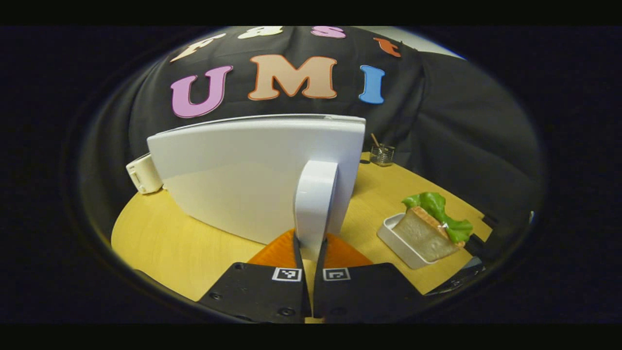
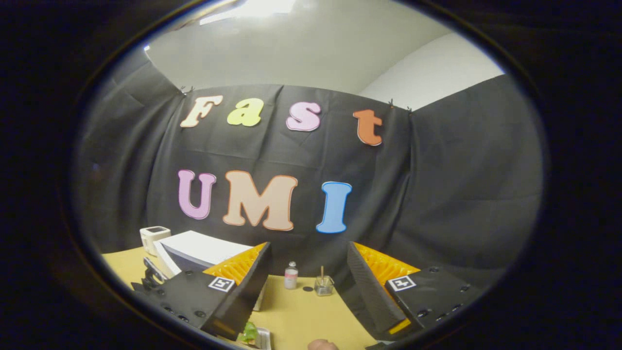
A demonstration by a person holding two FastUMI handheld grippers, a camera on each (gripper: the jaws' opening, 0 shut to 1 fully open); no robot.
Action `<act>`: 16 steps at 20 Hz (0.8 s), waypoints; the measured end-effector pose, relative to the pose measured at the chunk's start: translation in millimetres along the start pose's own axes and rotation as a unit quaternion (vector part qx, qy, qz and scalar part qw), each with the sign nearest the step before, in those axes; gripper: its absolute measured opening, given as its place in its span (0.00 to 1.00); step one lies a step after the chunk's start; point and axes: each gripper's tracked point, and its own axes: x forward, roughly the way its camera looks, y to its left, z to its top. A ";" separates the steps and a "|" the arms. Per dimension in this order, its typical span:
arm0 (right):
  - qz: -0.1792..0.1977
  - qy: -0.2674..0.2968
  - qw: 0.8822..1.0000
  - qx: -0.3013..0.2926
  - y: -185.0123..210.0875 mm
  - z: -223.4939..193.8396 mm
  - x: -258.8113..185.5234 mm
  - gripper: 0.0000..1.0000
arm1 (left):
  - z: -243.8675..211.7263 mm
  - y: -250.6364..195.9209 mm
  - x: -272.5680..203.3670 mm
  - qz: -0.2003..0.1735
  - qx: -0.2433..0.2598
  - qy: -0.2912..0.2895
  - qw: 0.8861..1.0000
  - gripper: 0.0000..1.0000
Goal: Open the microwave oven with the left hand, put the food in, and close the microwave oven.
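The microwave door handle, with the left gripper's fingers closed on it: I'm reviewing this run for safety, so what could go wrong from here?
1. The left gripper pinches only the lower end of the microwave door handle, so it might slip off during the pull.
2. The sandwich in its white tray sits to the door's right; a wide swing could knock it.
3. The right gripper hangs open above the table, with the small glass jar ahead of it.
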 end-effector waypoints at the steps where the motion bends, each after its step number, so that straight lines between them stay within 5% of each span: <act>1: 0.006 -0.001 1.000 0.004 6.5 0.5 -0.2 0.96 | -6.6 7.3 -11.1 0.009 0.003 0.004 1.000 0.02; 16: 0.039 -0.022 0.999 0.022 97.6 3.1 -20.2 0.96 | -65.0 138.7 -122.2 0.110 -0.034 0.021 0.993 0.01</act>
